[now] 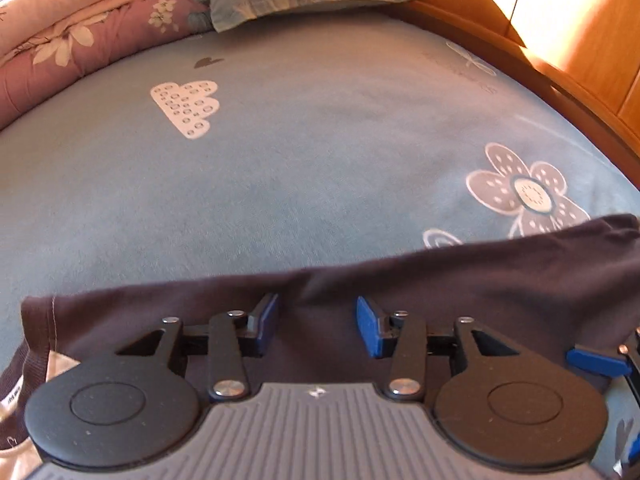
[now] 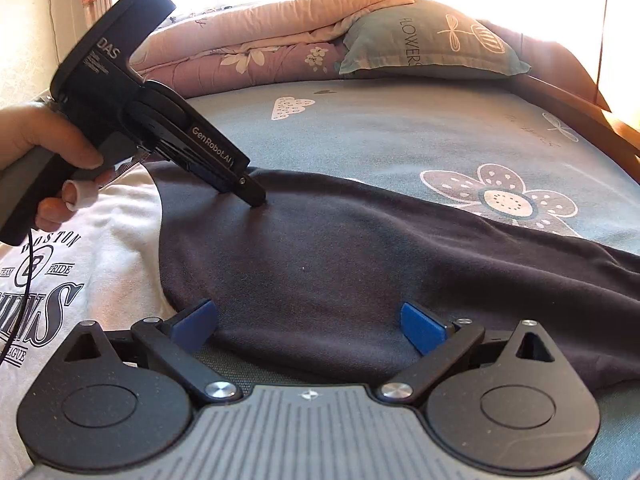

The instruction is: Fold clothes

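Two grippers work a dark shirt (image 2: 320,264) spread on the blue bedsheet (image 1: 280,168) — the left gripper (image 1: 317,320) stands over its far edge, jaws apart, nothing pinched. The right gripper (image 2: 308,326) at six o'clock gapes wide — cloth lies between its pads, ungripped.
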